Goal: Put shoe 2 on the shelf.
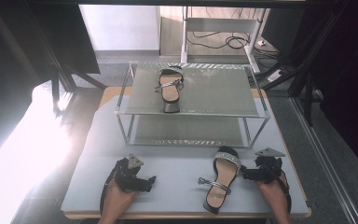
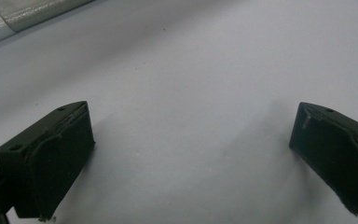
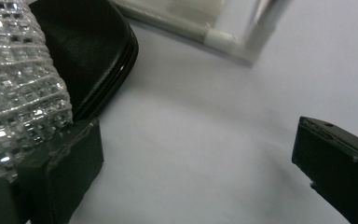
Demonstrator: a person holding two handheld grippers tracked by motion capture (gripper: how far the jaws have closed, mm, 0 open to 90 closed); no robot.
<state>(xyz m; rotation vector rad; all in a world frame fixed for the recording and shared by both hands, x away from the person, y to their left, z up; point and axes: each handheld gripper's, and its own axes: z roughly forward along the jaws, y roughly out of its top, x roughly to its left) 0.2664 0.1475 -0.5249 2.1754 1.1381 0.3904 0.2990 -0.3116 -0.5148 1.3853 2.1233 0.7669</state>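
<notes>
While my right gripper [image 1: 248, 173] sits spread wide just beside the sandal [image 1: 221, 179] on the worktop [image 1: 177, 172], in front of the rack [image 1: 193, 112], I judge the shoe light and stiff-soled. Its glittery strap [image 3: 18, 88] looks snaggy and soft, so I'd pinch the sole edge near the toe instead. My left gripper [image 1: 150, 181] gapes too, holding nothing. The sandal's heel end is hidden in my right gripper view; its mate [image 1: 170, 88] sits on the rack's top shelf.
</notes>
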